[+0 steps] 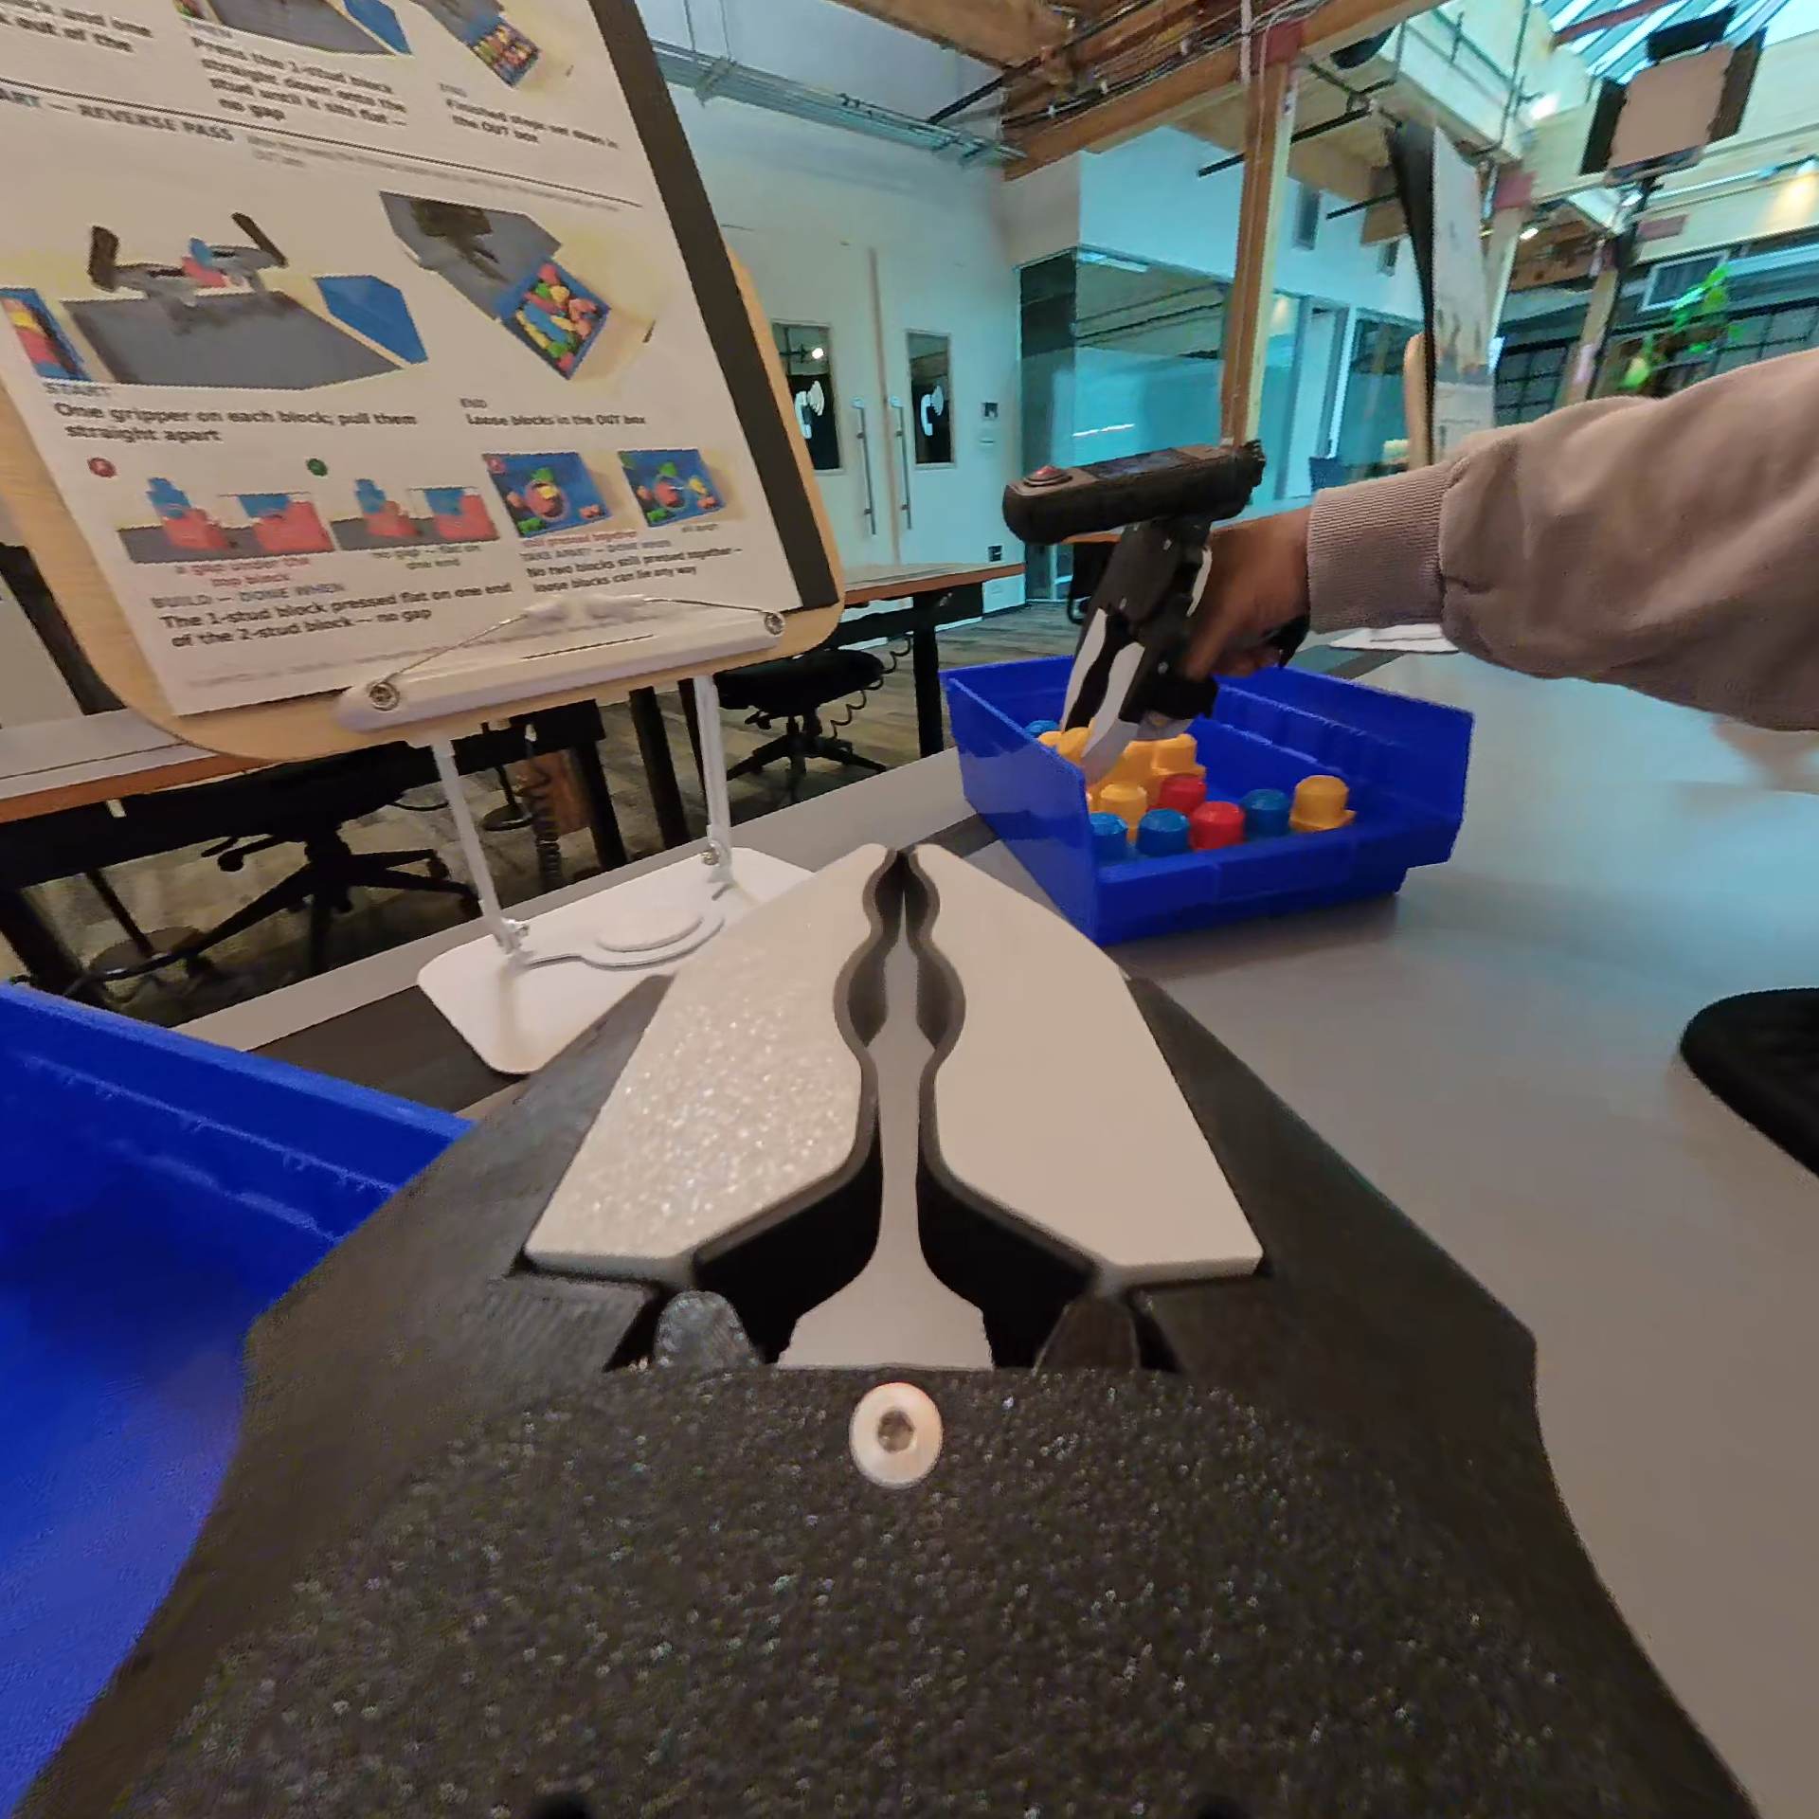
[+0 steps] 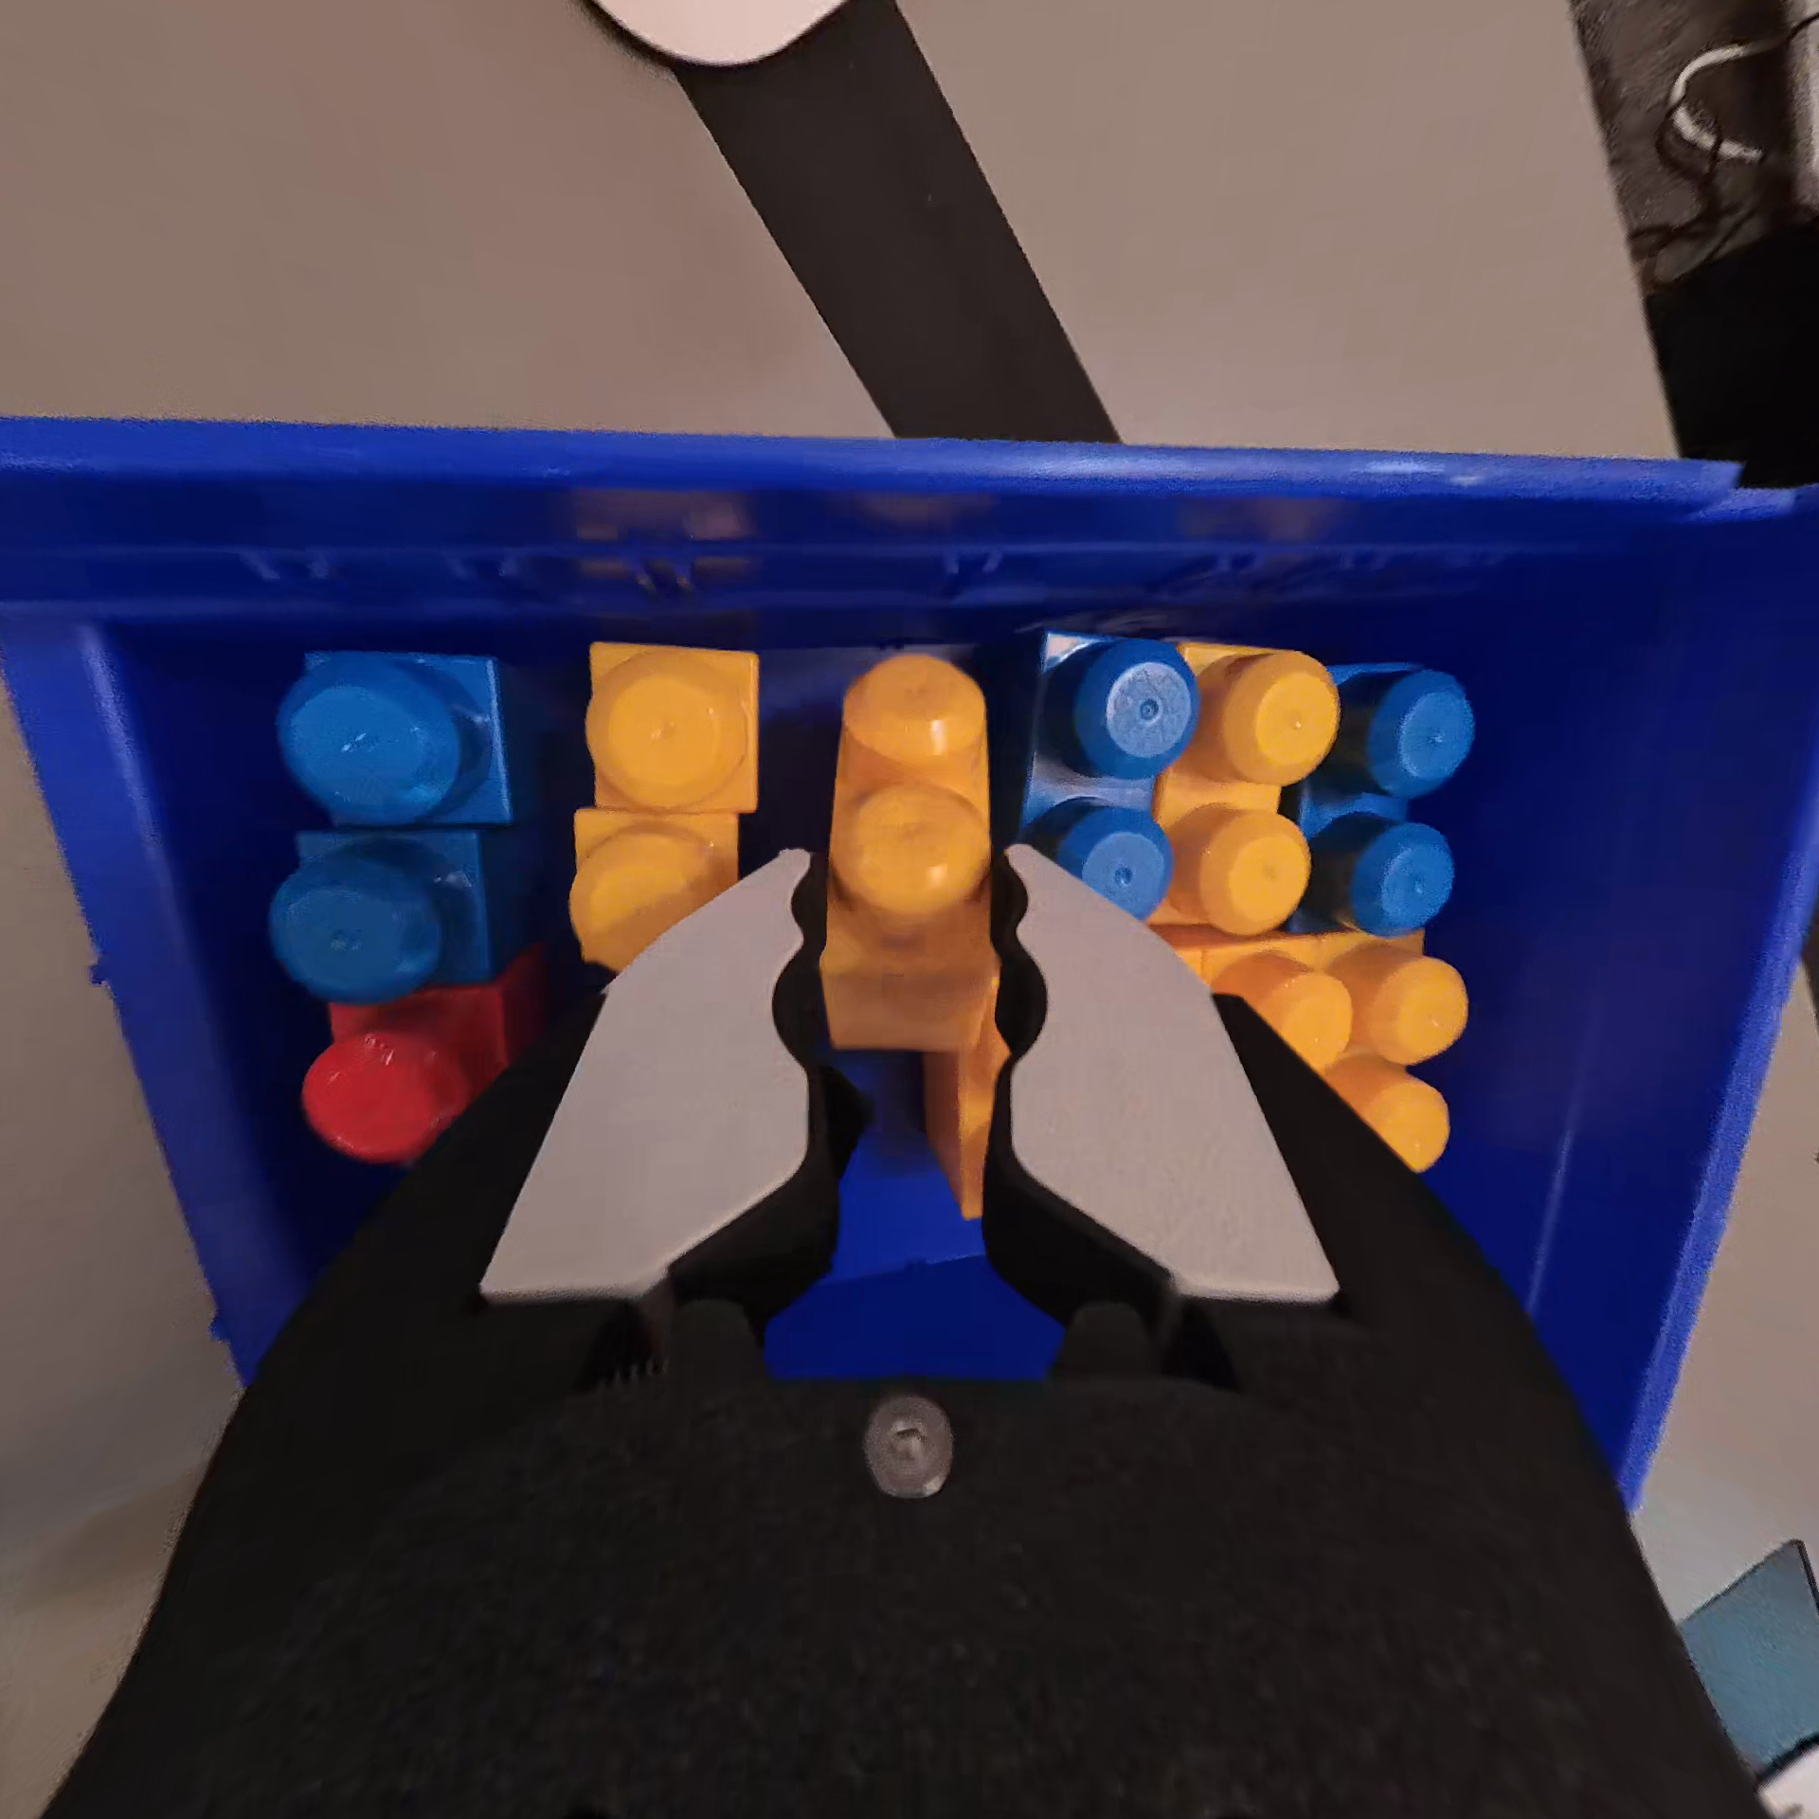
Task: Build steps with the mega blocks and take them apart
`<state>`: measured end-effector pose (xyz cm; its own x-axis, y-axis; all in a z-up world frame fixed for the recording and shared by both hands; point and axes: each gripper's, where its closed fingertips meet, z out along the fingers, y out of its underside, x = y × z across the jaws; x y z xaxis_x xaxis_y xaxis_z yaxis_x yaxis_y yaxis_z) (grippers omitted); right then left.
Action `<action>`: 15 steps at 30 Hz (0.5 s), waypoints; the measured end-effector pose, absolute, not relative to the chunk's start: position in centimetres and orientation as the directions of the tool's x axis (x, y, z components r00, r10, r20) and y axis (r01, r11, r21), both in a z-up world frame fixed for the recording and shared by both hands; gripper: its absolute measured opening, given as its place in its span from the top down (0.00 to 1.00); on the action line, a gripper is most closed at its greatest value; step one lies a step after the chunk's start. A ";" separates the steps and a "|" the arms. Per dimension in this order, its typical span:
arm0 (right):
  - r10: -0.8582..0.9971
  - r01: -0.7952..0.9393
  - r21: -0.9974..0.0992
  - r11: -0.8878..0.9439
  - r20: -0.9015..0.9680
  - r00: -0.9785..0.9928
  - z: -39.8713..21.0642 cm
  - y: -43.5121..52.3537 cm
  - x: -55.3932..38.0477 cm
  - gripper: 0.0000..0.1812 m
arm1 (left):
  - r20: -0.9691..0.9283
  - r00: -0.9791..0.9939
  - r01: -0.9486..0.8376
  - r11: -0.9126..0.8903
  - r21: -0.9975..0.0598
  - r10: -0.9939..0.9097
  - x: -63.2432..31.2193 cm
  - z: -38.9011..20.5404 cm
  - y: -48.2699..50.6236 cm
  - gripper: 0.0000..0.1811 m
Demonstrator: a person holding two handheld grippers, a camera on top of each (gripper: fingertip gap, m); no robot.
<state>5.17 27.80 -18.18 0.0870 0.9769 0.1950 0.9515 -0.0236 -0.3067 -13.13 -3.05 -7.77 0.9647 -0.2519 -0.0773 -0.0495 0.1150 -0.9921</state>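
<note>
In the right wrist view my right gripper (image 2: 906, 866) is down inside a blue bin (image 2: 886, 522). It is shut on a yellow two-stud block (image 2: 910, 748), one finger on each side, and the block sits higher than the others. Around it lie yellow blocks (image 2: 669, 728), blue blocks (image 2: 394, 738) and a red block (image 2: 394, 1073). The left wrist view shows the same bin (image 1: 1280, 886) far right on the table, with the right gripper (image 1: 1107, 763) in it. My left gripper (image 1: 906, 866) is shut and empty, above the grey table.
A second blue bin (image 1: 148, 1230) is close at the left. A white stand (image 1: 591, 945) holds an instruction board (image 1: 394, 344) at the table's far edge. A person's sleeve (image 1: 1575, 551) reaches in from the right. A black round object (image 1: 1762, 1063) sits at the right edge. One gripper's finger ends stand about 40 cm off the other's.
</note>
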 end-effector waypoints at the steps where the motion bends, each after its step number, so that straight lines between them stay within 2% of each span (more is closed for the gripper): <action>1: 0.975 0.952 -0.304 -0.027 0.204 0.093 -18.4 28.1 4.8 0.82 | -0.086 0.967 -0.061 0.113 -0.992 -0.238 -13.4 -7.8 -3.0 1.00; 6: 0.972 0.942 -0.332 -0.058 0.198 0.129 -18.7 28.8 3.9 0.82 | -0.094 0.982 -0.078 0.098 -0.992 -0.165 -15.1 -8.1 -2.7 0.99; 11: 0.969 0.884 -0.464 -0.055 0.190 0.160 -17.6 29.0 2.7 0.84 | -0.076 0.993 -0.069 0.083 -0.994 -0.089 -17.4 -8.1 -2.7 1.00; 15: 0.956 0.825 -0.548 -0.140 0.142 0.257 -17.8 29.4 2.9 0.84 | -0.062 0.998 -0.062 0.079 -0.995 0.008 -20.0 -7.4 -3.5 1.00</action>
